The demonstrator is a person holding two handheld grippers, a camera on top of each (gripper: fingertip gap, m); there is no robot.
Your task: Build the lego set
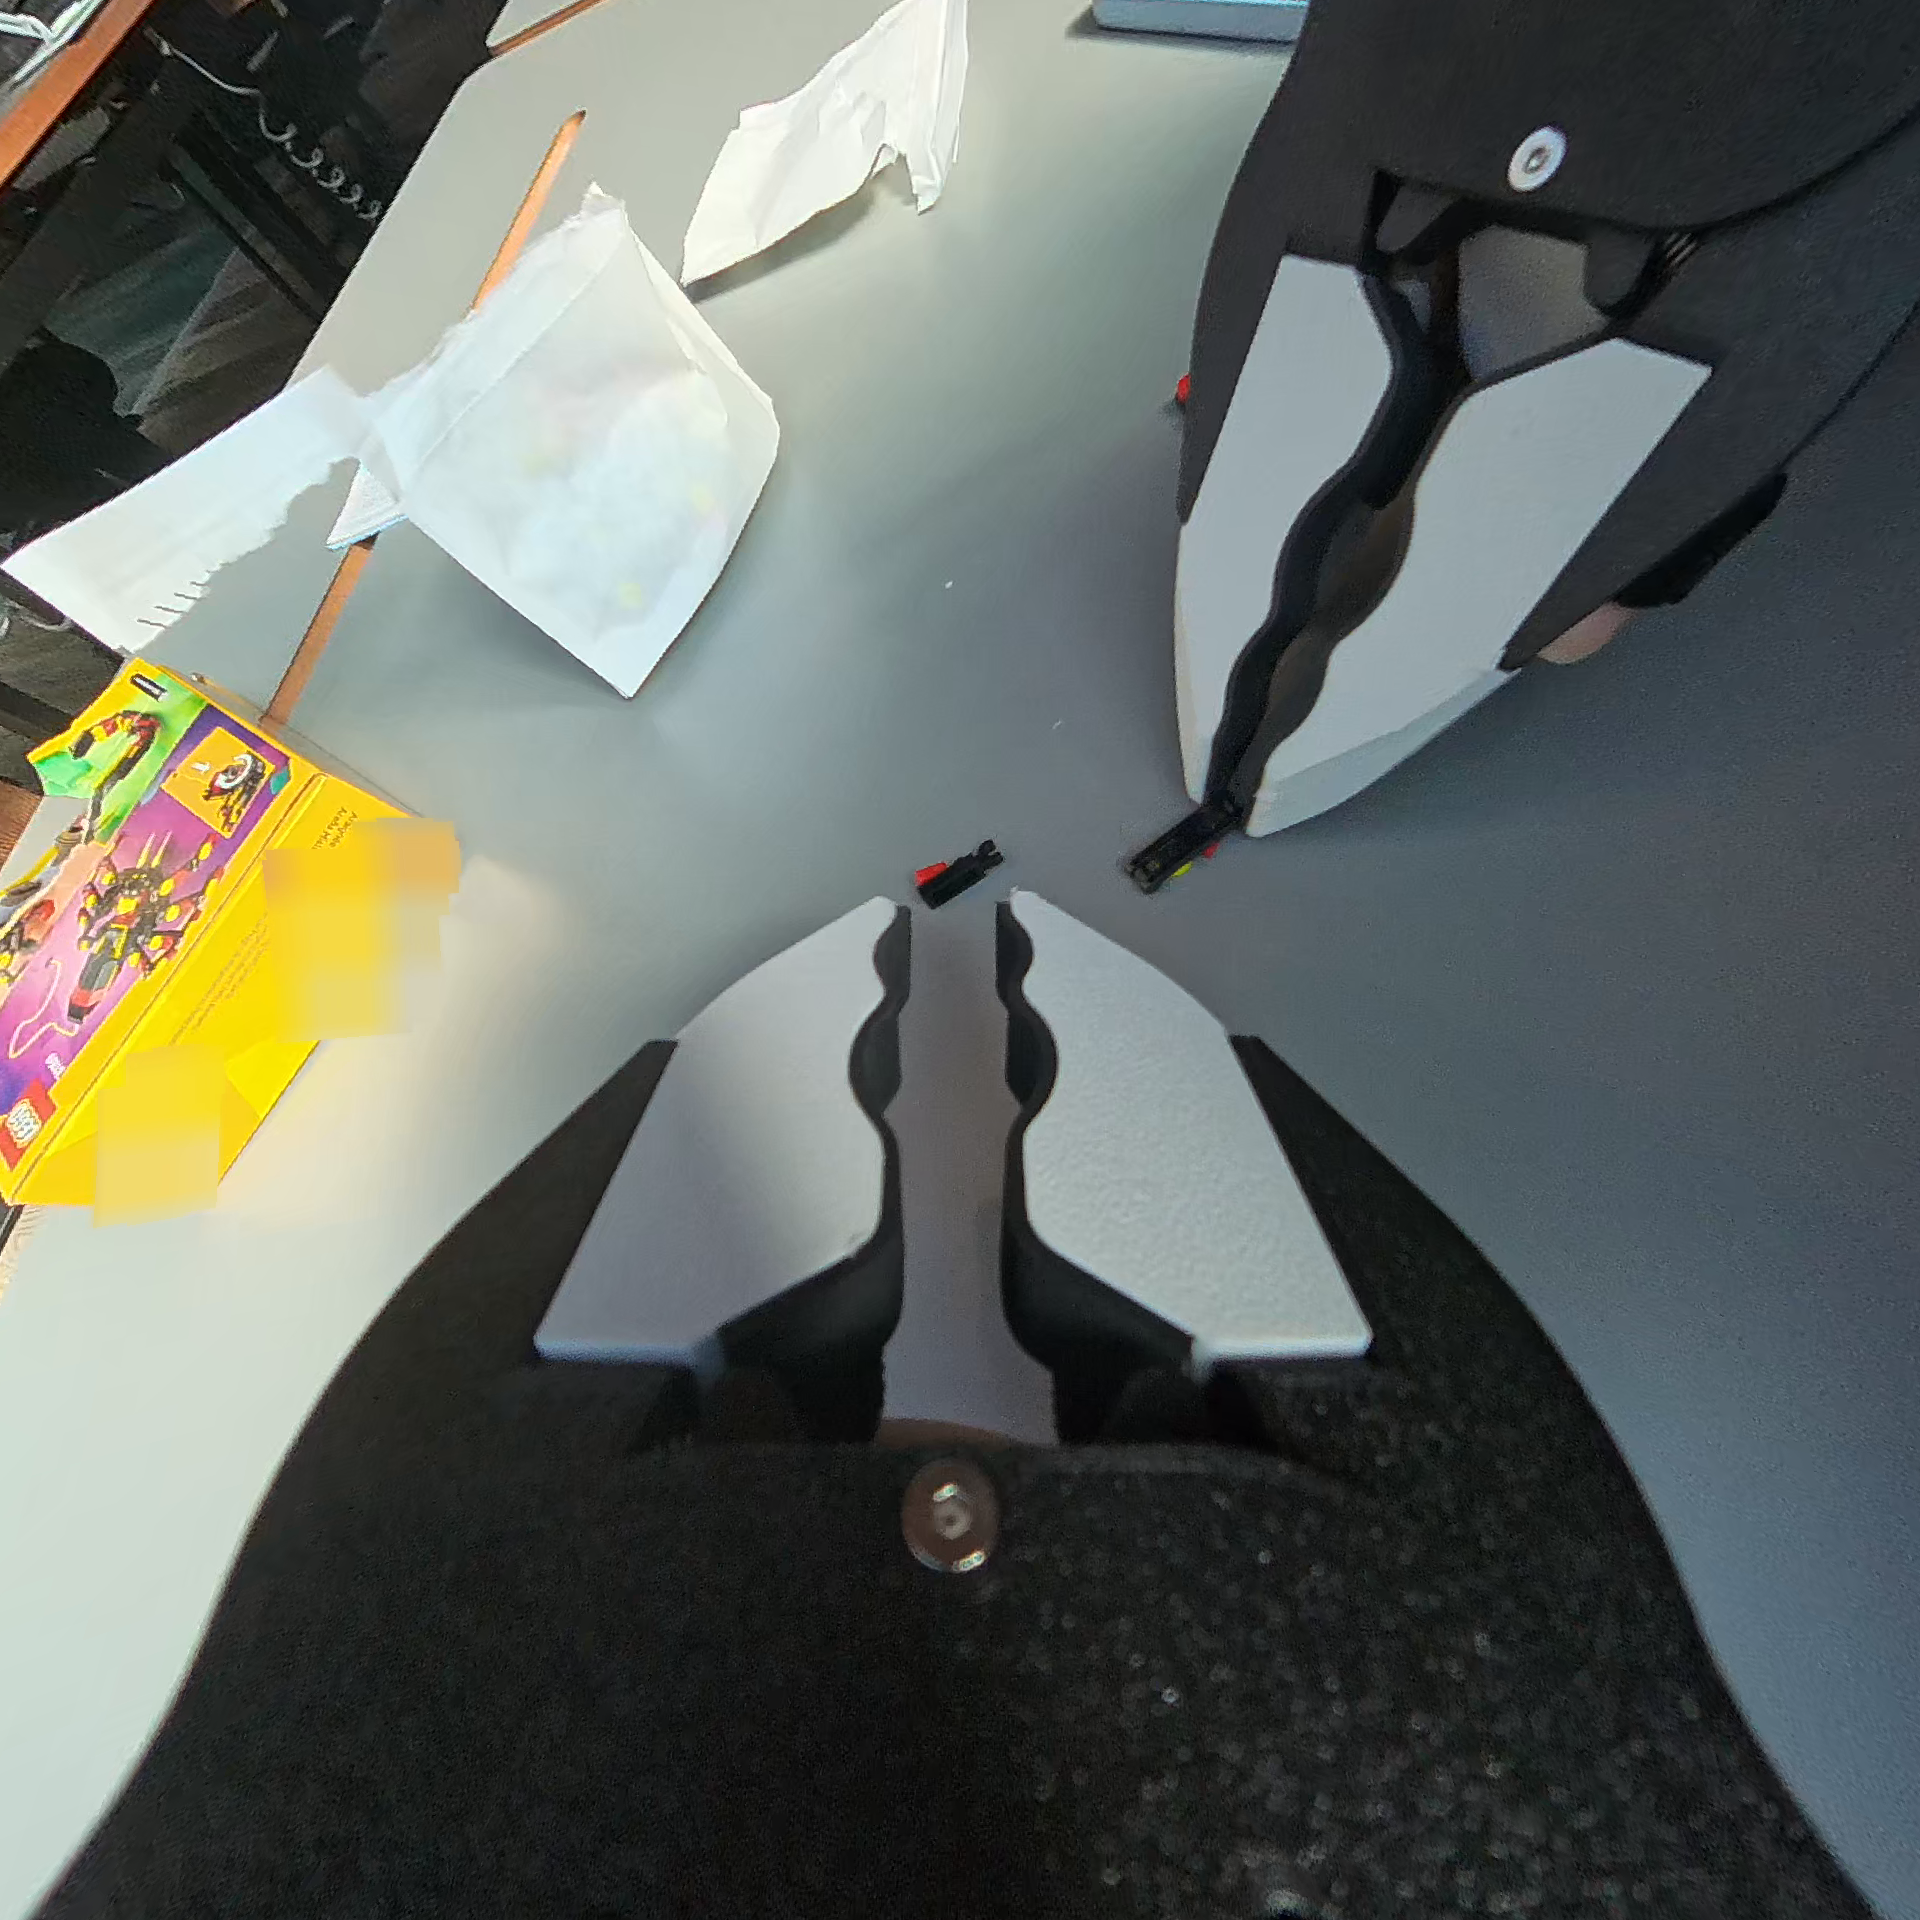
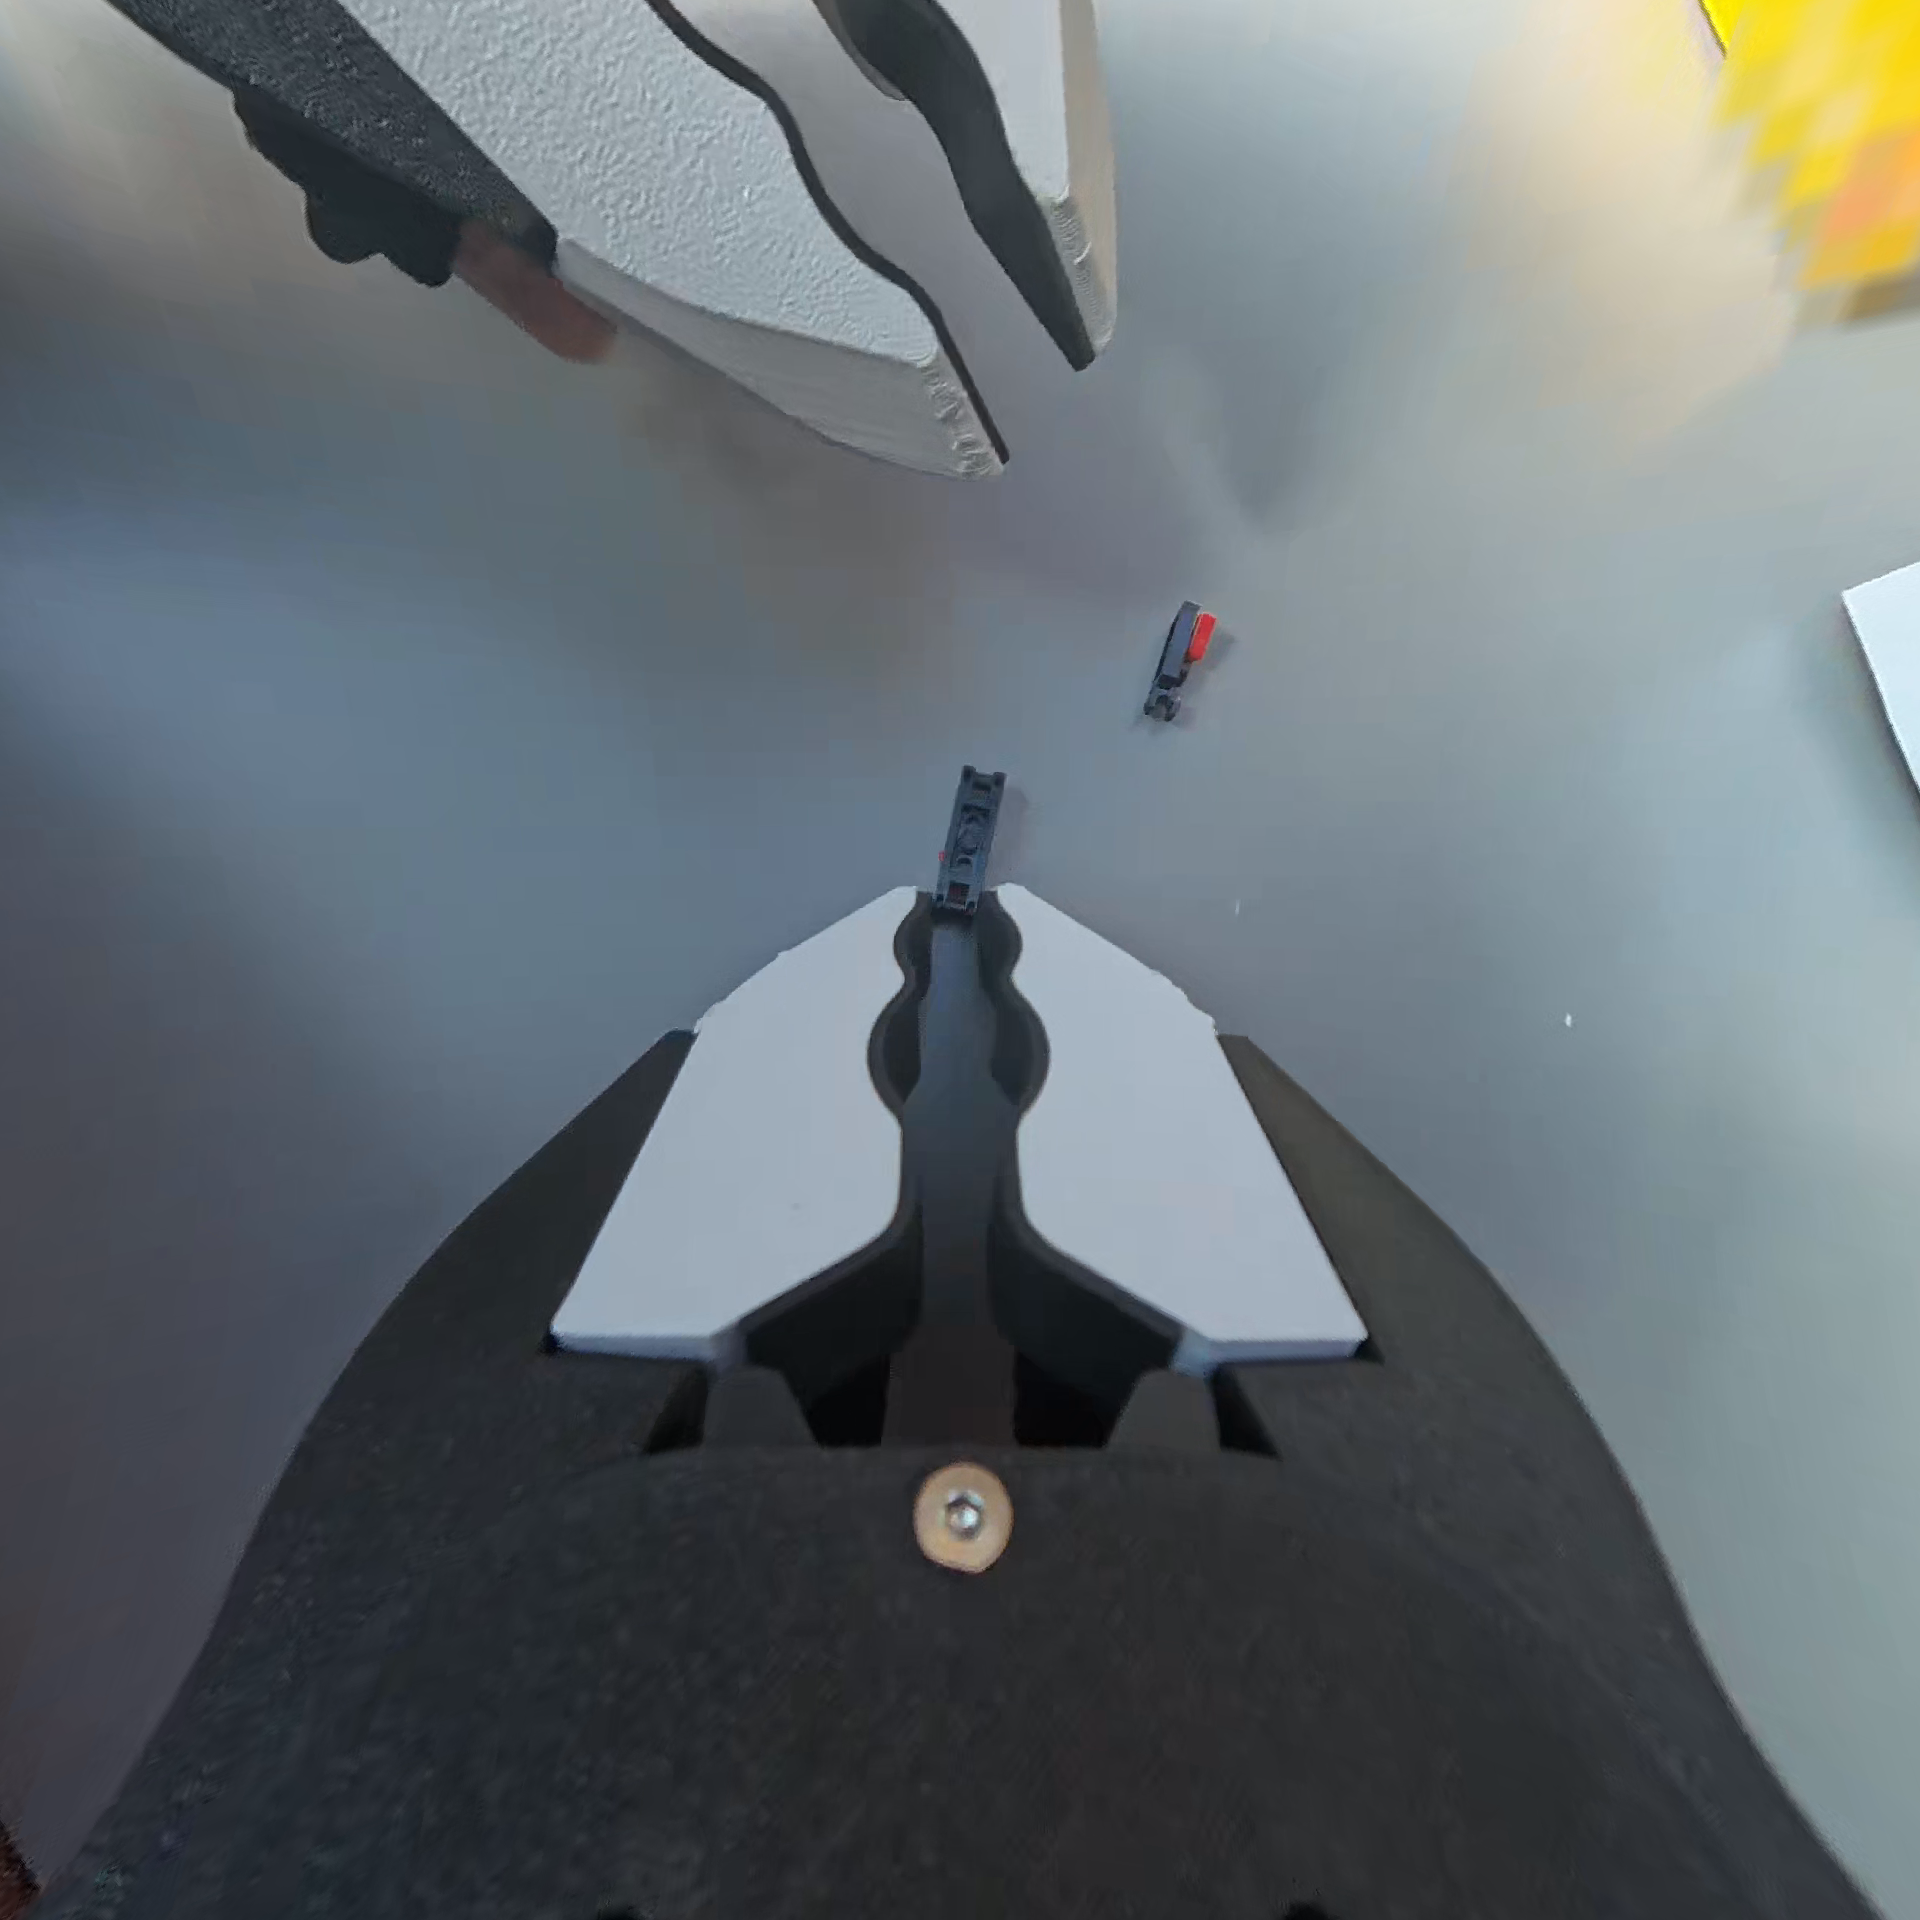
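A small black and red lego piece lies on the grey table just beyond my left gripper, which is open and empty above it. It also shows in the right wrist view. My right gripper is shut on a long black lego piece that sticks out past its tips. In the left wrist view the right gripper holds that piece low over the table, with a bit of yellow and red on it. The left gripper shows at the top of the right wrist view.
A yellow lego box lies at the left. A white paper bag and a torn paper bag lie farther back. A small red piece shows beside the right gripper. A white sheet's edge is at the right. The tips of one gripper are about 7 cm away from the tips of the other.
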